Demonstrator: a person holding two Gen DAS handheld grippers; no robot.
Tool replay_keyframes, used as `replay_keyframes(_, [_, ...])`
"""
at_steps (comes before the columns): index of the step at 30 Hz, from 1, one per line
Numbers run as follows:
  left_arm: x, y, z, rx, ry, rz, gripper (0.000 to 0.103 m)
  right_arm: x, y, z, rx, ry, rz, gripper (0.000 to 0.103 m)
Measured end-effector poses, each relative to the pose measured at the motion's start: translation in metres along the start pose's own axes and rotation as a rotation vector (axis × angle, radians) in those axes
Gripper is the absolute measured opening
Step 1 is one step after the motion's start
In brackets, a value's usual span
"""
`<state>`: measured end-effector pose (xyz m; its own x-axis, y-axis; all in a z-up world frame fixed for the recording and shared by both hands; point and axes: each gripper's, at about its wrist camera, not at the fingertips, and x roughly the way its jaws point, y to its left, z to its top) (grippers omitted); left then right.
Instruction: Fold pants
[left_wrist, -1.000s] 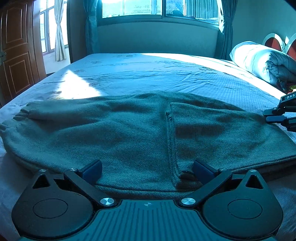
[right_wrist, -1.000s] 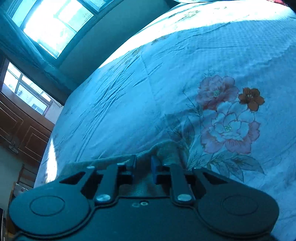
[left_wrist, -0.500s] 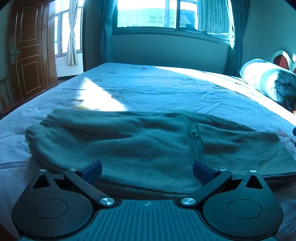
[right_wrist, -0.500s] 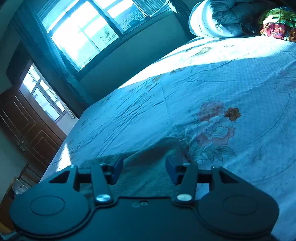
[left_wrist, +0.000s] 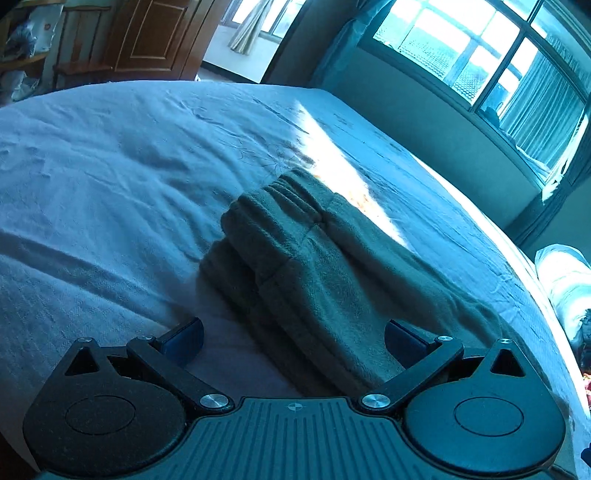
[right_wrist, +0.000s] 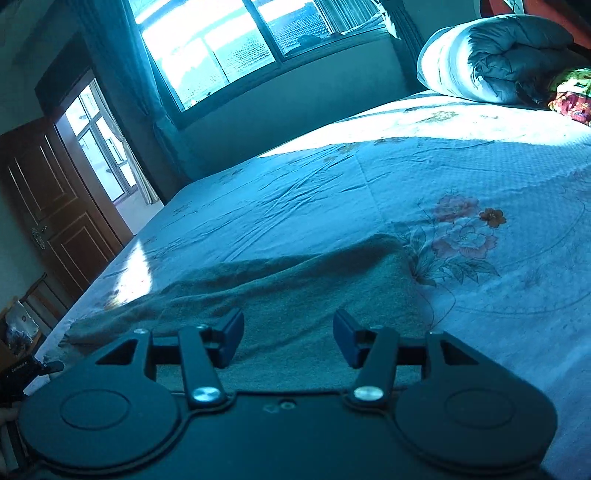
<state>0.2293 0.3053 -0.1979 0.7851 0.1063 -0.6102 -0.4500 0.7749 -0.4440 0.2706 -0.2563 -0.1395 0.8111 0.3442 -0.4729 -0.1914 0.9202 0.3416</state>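
Note:
Grey-green fleece pants (left_wrist: 317, 269) lie flat on the bed, partly folded, their gathered cuff end pointing away in the left wrist view. My left gripper (left_wrist: 293, 341) hovers near that end, wide open, nothing pinched. In the right wrist view the other end of the pants (right_wrist: 303, 295) lies flat under my right gripper (right_wrist: 288, 338). Its jaws are opening and the blue pads (right_wrist: 232, 332) stand clear of the cloth. The left gripper's tip (right_wrist: 33, 369) shows at the far left edge there.
The light blue flowered bedsheet (right_wrist: 461, 229) covers a wide bed. A rolled duvet (right_wrist: 495, 59) and a colourful pillow (right_wrist: 570, 96) sit at the head. A window (left_wrist: 480, 55) runs along the far wall; a wooden door (right_wrist: 48, 206) stands beyond the bed's left side.
The right gripper has let go of the pants' edge and opened, pulling back. The left gripper swung sideways toward the cuff end and rolled, staying open.

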Motion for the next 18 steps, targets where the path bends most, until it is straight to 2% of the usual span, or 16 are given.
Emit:
replay_keyframes(2, [0.012,0.005,0.005,-0.004,0.002,-0.039,0.103,0.002,0.005,-0.002,-0.027,0.001,-0.022,0.052])
replay_keyframes(8, [0.043,0.03,0.02,-0.067,-0.018,-0.178,0.103,0.008,0.023,-0.007,-0.044,0.011,-0.009,0.053])
replay_keyframes(13, [0.035,0.037,0.014,-0.084,-0.022,-0.258,0.103,0.016,0.046,-0.011,-0.099,0.013,0.0,0.053])
replay_keyframes(15, [0.037,0.038,0.013,-0.067,-0.03,-0.257,0.101,0.021,0.057,-0.014,-0.129,0.021,0.009,0.054])
replay_keyframes(16, [0.039,0.037,0.013,-0.058,-0.032,-0.241,0.081,0.025,0.065,-0.016,-0.152,0.032,0.015,0.054])
replay_keyframes(17, [0.042,0.034,0.015,-0.038,-0.021,-0.176,0.055,0.03,0.073,-0.019,-0.178,0.045,0.018,0.054])
replay_keyframes(18, [0.045,0.036,0.017,-0.047,0.005,-0.17,0.044,0.034,0.083,-0.023,-0.214,0.058,0.014,0.054])
